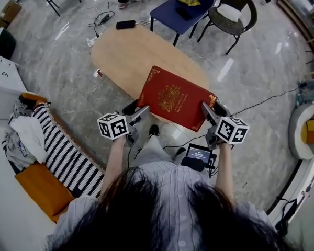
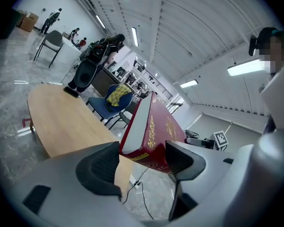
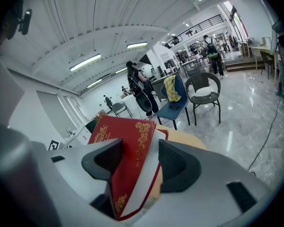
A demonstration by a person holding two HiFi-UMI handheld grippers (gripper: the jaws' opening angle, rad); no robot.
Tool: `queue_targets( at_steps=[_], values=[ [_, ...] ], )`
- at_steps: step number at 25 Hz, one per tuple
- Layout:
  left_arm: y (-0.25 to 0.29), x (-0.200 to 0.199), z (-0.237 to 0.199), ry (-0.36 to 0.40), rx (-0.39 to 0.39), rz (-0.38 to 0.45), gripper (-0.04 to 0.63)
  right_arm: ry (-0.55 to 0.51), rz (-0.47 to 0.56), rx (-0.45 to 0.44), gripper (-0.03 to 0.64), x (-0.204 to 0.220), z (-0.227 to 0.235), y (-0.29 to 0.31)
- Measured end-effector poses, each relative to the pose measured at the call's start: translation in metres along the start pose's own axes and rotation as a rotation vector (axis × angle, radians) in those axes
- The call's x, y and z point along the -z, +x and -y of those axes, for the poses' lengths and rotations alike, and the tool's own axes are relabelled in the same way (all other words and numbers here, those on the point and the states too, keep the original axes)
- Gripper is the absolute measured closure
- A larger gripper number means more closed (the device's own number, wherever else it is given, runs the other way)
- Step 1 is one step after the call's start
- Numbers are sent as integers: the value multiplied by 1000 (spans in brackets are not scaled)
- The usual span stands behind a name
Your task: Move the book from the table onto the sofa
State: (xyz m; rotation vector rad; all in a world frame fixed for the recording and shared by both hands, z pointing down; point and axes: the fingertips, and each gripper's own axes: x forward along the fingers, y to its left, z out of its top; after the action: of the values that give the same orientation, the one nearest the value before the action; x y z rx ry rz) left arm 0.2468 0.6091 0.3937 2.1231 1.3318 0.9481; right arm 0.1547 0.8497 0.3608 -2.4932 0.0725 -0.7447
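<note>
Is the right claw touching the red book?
Touching. The right gripper view shows the right claw closed on the red book, pressing its covers from both sides.

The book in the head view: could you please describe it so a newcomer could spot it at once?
Start at the oval wooden table. Over its near end, the book is gripped by the left gripper and right gripper. It is the only dark red thing there, with gold ornament on its cover.
</note>
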Motion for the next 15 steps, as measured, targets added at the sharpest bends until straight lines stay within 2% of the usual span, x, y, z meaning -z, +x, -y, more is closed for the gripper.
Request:
queue_targets(
  at_steps=[7,15],
  values=[
    [3,41,65,15,-24,37,278,-34,23,-39,367,4,27,-66],
    [-21,99,118,15,-109,105,279,-59,0,-134,367,33,44,-116]
  ],
)
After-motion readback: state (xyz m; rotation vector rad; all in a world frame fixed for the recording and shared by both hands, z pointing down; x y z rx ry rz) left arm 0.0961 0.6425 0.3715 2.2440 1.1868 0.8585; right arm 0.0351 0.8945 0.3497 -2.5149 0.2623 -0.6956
